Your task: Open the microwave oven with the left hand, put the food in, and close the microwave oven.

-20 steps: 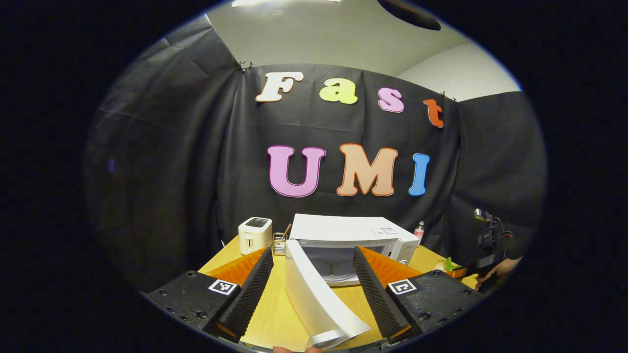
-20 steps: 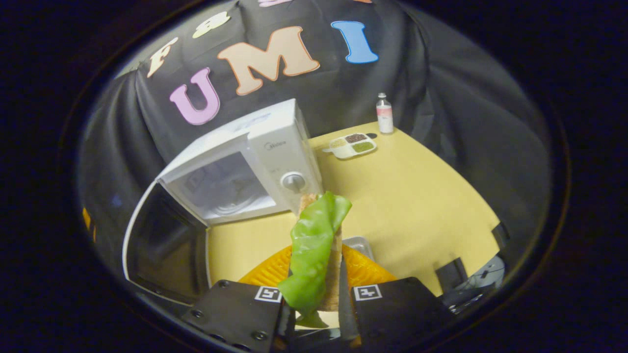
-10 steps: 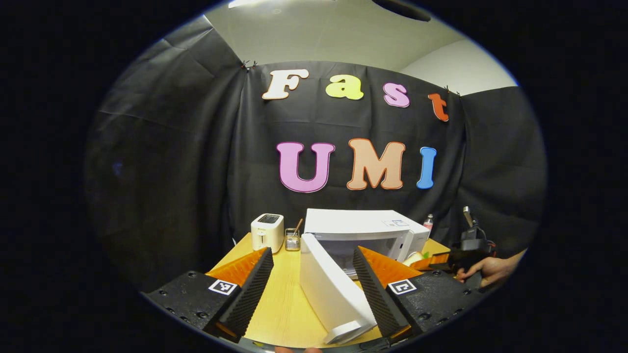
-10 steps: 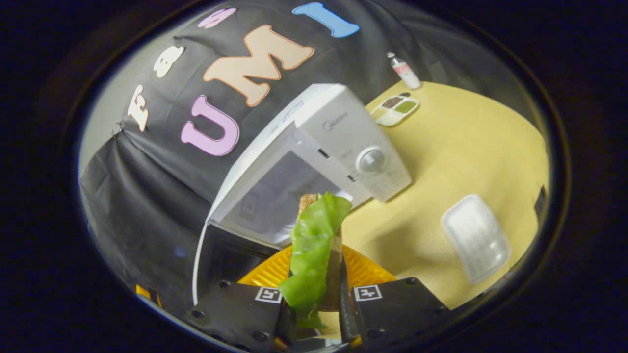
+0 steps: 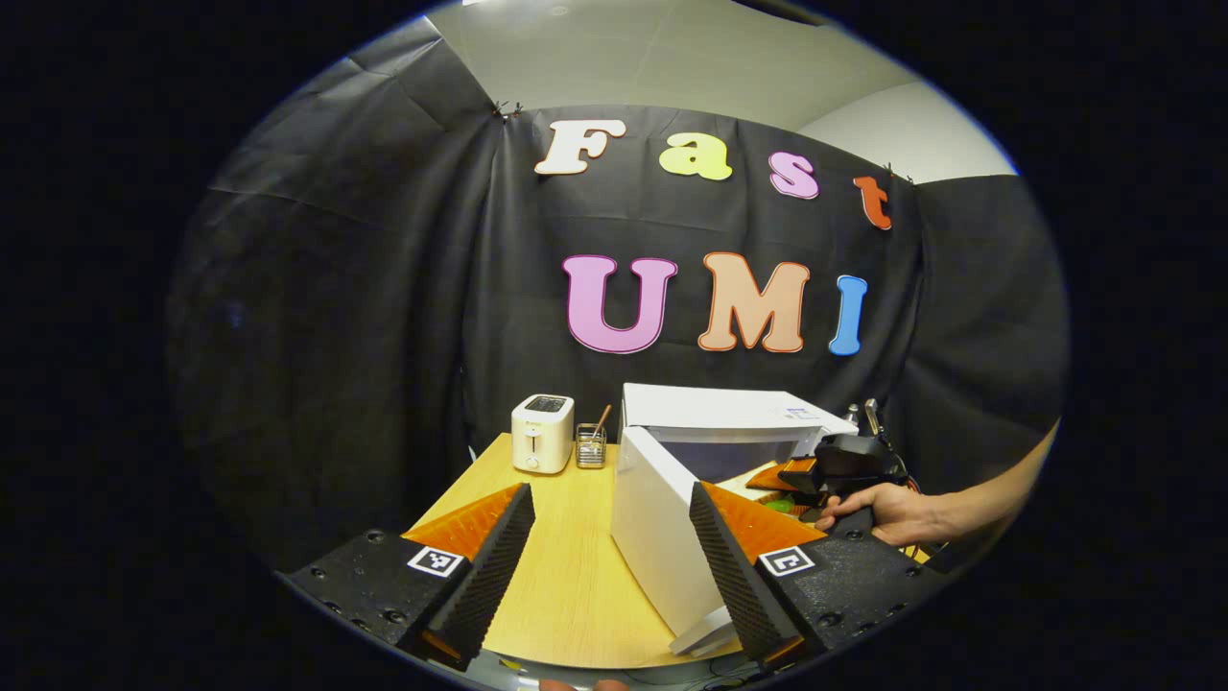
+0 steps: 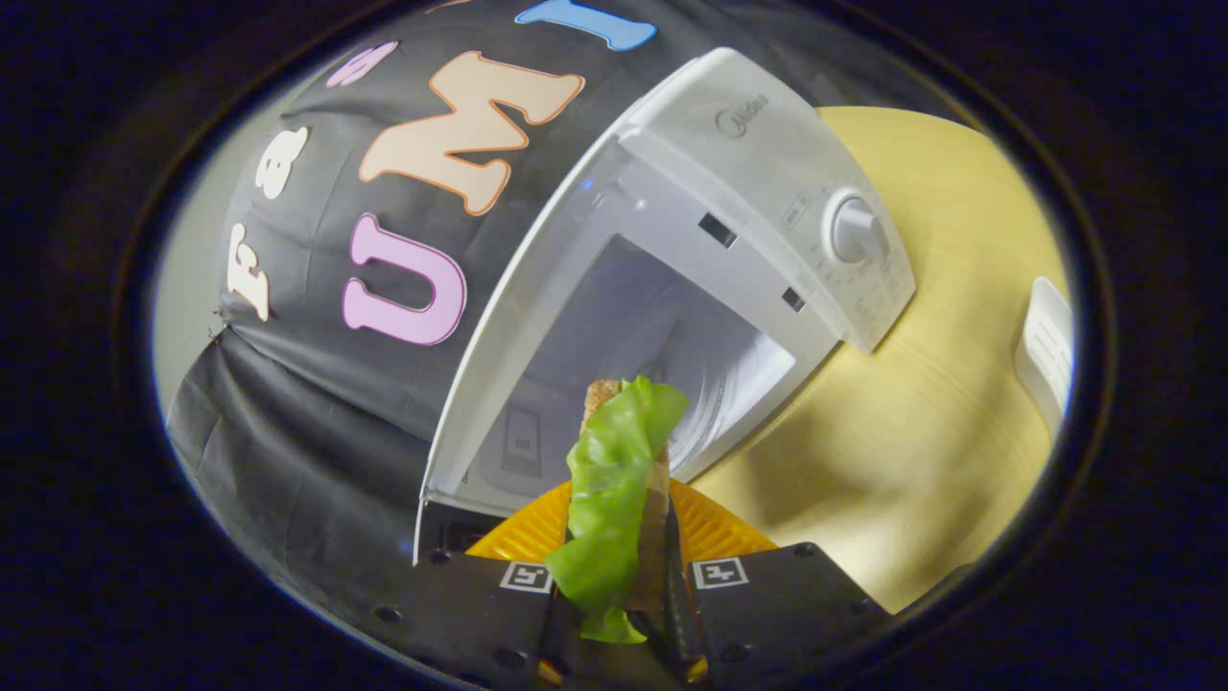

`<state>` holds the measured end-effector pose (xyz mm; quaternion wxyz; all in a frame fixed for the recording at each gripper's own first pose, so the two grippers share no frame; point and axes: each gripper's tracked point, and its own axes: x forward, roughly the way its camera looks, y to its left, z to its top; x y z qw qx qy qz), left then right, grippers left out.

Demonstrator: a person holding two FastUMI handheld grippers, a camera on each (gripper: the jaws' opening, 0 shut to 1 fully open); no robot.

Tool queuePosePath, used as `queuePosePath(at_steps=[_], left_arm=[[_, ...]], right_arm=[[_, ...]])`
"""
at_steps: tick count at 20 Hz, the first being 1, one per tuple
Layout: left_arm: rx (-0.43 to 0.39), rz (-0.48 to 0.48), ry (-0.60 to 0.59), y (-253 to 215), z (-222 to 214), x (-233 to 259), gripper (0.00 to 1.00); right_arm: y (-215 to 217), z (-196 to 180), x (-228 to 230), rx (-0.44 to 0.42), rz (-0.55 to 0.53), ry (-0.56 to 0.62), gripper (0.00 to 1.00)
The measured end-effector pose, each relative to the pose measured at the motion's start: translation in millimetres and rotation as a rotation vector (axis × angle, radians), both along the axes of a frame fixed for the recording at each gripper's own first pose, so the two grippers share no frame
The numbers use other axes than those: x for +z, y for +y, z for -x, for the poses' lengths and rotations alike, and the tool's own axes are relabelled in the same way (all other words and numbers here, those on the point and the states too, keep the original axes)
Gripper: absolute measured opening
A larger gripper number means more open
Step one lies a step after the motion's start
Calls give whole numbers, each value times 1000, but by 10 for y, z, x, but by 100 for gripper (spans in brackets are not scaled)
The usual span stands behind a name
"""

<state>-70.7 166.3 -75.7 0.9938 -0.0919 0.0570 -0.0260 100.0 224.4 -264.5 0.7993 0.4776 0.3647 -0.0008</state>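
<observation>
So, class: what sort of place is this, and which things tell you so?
Probably a mock kitchen set up in a recording booth: a microwave oven with its door open, a toaster and a utensil holder stand on a wooden table against black cloth.

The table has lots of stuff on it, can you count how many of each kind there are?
Microwave oven, door open: 1
Toaster: 1
Small holder with sticks: 1
Food with a green leaf, held in the right gripper: 1
White tray at the table edge: 1
Total: 5
</observation>
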Motion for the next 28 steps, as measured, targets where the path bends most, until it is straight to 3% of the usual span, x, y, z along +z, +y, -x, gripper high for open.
queuePosePath(at_steps=[4, 5, 6, 7, 11, 18, 19, 20, 22, 24, 25, 28], left_arm=[[-28, -27, 7, 45, 29, -63, 96], [-35, -26, 7, 46, 46, -70, 96], [-41, -23, 12, 43, 60, -86, 96], [-46, -19, 21, 37, 61, -132, 96], [-58, -3, 68, 39, 110, -249, 96], [-65, -57, 112, 62, 236, -311, 96], [-66, -41, 117, 30, 258, -327, 96], [-74, -25, 126, -25, 280, -337, 94], [-86, -14, 154, -84, 297, -415, 96], [-84, -25, 155, -63, 283, -397, 96], [-79, -33, 152, -32, 277, -380, 96], [-69, -39, 146, 41, 240, -376, 96]], right_arm=[[106, -314, -121, -101, -69, 12, 45], [110, -374, -134, -121, -81, 9, 37], [134, -429, -157, -142, -93, 7, 37], [162, -485, -176, -157, -112, 10, 44], [277, -710, -342, -237, -123, -30, 45], [367, -1048, -592, -366, -153, -35, 44], [350, -1086, -638, -377, -152, -30, 30], [342, -1115, -676, -387, -146, -27, 37], [334, -1166, -731, -401, -121, -29, 41], [359, -1176, -746, -396, -102, -40, 37], [352, -1178, -755, -386, -76, -59, 45], [338, -1146, -774, -345, 9, -93, 37]])
